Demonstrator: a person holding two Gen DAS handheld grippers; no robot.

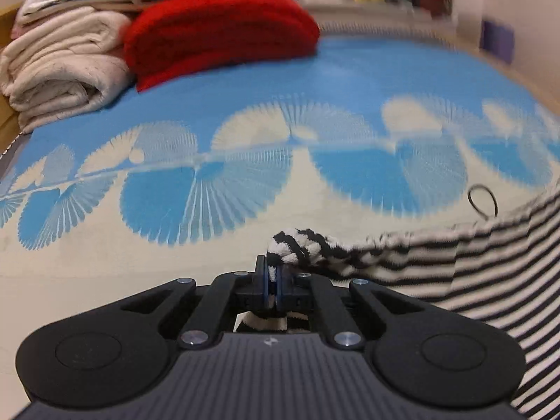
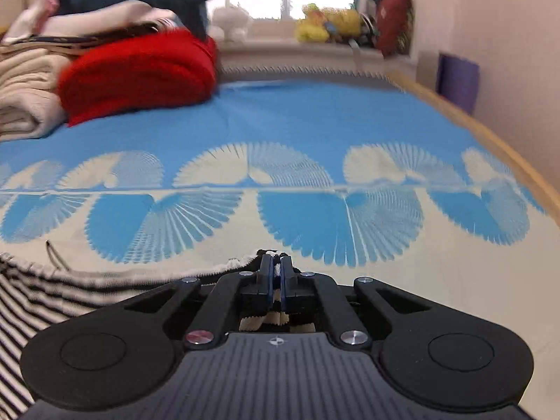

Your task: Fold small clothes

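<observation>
A black-and-white striped garment [image 1: 472,266] lies on the blue-and-cream bedspread [image 1: 315,80] and stretches off to the right in the left wrist view. My left gripper [image 1: 271,273] is shut on a bunched corner of it. In the right wrist view the same striped garment [image 2: 42,297] spreads to the left. My right gripper [image 2: 276,269] is shut on its edge, with striped cloth showing between and below the fingers. The cloth hangs taut between the two grippers just above the bed.
A folded red blanket [image 1: 217,35] and a stack of cream towels [image 1: 59,66] sit at the back left of the bed. A thin dark hair tie [image 1: 483,199] lies near the garment. A windowsill with toys [image 2: 325,24] and a wall [image 2: 490,35] bound the far side and right.
</observation>
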